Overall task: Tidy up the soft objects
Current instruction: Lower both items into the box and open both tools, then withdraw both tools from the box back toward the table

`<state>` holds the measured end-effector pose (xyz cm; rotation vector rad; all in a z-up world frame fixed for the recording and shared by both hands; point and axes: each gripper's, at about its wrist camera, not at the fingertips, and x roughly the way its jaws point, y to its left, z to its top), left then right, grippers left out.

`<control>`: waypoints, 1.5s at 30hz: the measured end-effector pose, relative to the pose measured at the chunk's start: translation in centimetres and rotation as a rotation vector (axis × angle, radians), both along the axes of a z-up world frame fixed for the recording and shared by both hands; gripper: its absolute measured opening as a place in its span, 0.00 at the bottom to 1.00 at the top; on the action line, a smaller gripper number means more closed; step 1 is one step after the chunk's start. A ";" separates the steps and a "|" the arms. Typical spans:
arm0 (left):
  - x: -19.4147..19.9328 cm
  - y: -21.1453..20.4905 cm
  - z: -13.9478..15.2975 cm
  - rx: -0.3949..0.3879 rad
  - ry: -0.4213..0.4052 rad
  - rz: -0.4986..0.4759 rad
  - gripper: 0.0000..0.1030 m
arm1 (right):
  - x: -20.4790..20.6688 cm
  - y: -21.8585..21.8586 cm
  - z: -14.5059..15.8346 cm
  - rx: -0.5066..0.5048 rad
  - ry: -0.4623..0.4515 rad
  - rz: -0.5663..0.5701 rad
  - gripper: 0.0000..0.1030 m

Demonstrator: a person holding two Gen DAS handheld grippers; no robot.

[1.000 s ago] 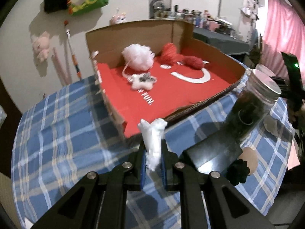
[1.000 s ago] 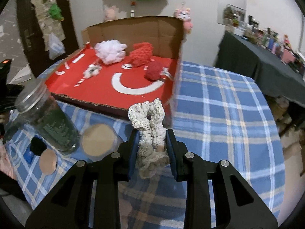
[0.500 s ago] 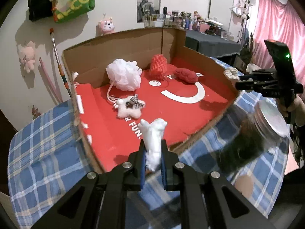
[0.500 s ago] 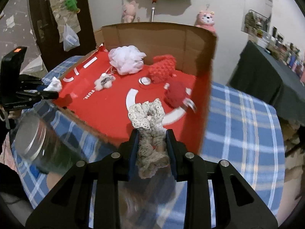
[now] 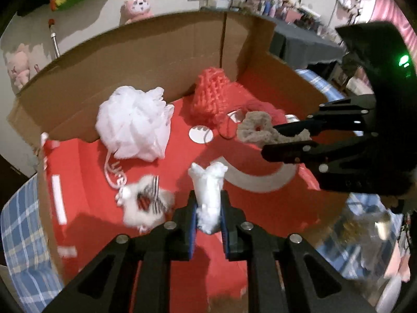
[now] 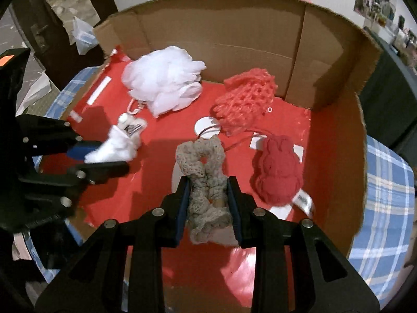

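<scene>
Both claws over the open cardboard box (image 6: 234, 26) — the red floor lies directly beneath each. Left claw (image 5: 208, 214) pinches a white fluffy piece (image 5: 208, 193), upright, hanging above the near-left floor just beside the small white plush (image 5: 146, 206). Right claw (image 6: 208, 198) pinches a beige crochet piece (image 6: 203, 172), long axis along the fingers, above the bare middle. Farther in: white mesh pouf (image 6: 164, 78), coral knit (image 6: 247, 96), red knit toy (image 6: 278, 174) at right — none beneath the crochet.

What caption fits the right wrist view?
Right gripper holds a beige crocheted piece above the red-lined cardboard box.
</scene>
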<state>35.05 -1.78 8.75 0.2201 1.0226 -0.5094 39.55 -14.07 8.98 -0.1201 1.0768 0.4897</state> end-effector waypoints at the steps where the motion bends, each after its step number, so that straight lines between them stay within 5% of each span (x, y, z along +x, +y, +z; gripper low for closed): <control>1: 0.6 -0.4 -0.3 0.014 0.009 0.003 0.15 | 0.6 0.1 -0.2 -0.011 0.012 0.003 0.27; 10: 4.7 -2.4 -2.7 0.093 0.062 0.040 0.15 | 3.0 1.2 -1.4 -0.024 0.054 -0.005 0.27; 19: 5.4 -2.1 -3.2 0.088 0.056 0.058 0.33 | 3.4 2.1 -2.2 -0.063 0.062 0.009 0.32; 23: 5.4 -2.2 -3.4 0.093 0.048 0.062 0.40 | 3.6 2.0 -2.1 -0.068 0.042 0.001 0.52; 30: 4.5 -1.4 -2.9 0.101 0.038 0.072 0.54 | 3.3 1.1 -0.9 -0.061 0.018 -0.024 0.52; 37: 2.1 -0.2 -0.4 0.072 -0.015 0.101 0.70 | 0.5 0.0 2.1 -0.050 -0.042 -0.057 0.64; 45: -3.4 2.5 4.6 -0.054 -0.115 0.197 0.89 | -5.3 -1.1 7.2 -0.017 -0.160 -0.099 0.73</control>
